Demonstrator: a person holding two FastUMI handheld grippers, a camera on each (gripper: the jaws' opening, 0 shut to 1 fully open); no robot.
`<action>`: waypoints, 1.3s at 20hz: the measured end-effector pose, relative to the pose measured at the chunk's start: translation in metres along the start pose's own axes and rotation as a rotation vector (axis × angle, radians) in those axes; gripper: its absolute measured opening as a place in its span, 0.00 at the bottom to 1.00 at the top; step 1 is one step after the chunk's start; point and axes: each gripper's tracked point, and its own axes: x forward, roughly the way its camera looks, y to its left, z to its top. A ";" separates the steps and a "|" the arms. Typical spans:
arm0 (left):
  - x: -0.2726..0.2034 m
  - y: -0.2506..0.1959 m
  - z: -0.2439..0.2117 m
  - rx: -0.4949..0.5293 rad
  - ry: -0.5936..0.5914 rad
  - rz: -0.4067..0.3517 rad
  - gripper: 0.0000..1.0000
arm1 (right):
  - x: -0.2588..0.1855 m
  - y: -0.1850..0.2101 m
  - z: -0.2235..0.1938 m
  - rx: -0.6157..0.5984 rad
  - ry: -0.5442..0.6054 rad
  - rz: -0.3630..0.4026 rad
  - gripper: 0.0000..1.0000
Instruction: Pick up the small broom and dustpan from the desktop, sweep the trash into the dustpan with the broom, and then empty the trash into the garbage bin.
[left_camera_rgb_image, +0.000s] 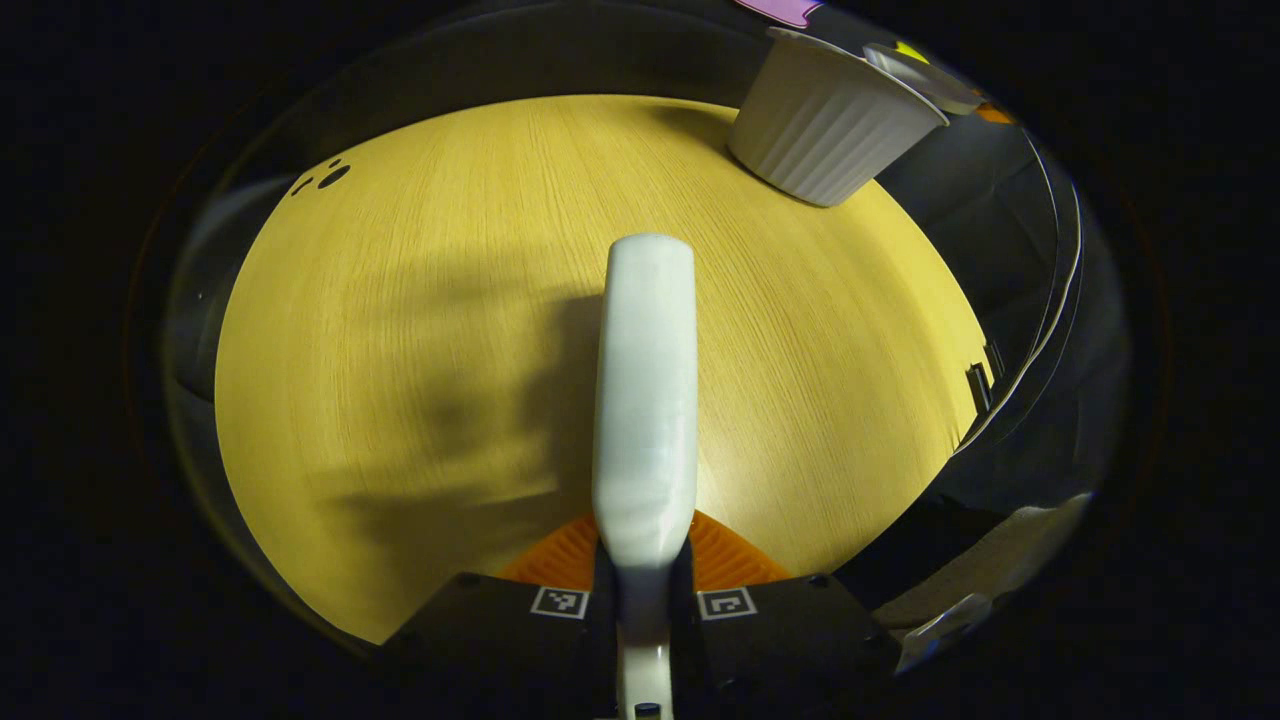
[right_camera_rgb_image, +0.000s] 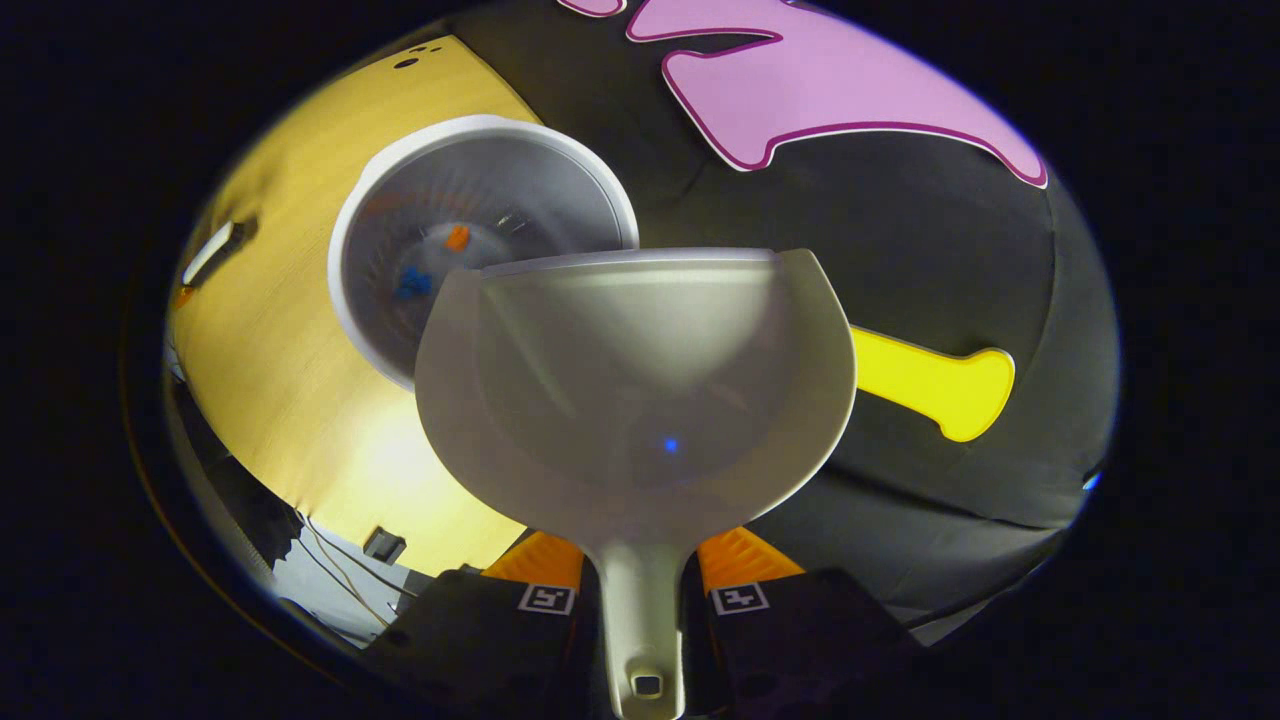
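My left gripper is shut on the small white broom, whose white body reaches forward low over the yellow wooden desktop. The white ribbed garbage bin stands at the far right of that view. In the right gripper view my right gripper is shut on the handle of the white dustpan. The pan is lifted, its front lip over the rim of the bin. Orange and blue trash bits lie at the bin's bottom. A tiny blue spot shows inside the pan.
The bin stands near the desktop's back edge, against the black cloth wall. Small dark holes mark the far left corner of the desktop. Cables and a small dark block sit below the desktop's edge in the right gripper view.
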 end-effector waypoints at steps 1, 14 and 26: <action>0.000 0.000 0.000 0.002 0.001 0.005 0.25 | 0.000 0.000 0.000 0.004 -0.001 0.002 0.35; -0.002 0.004 0.002 -0.027 -0.017 0.085 0.25 | -0.110 0.065 0.004 0.395 -0.408 0.325 0.34; -0.004 0.012 -0.002 -0.021 -0.014 0.136 0.25 | -0.127 0.309 -0.021 0.448 -0.397 0.633 0.34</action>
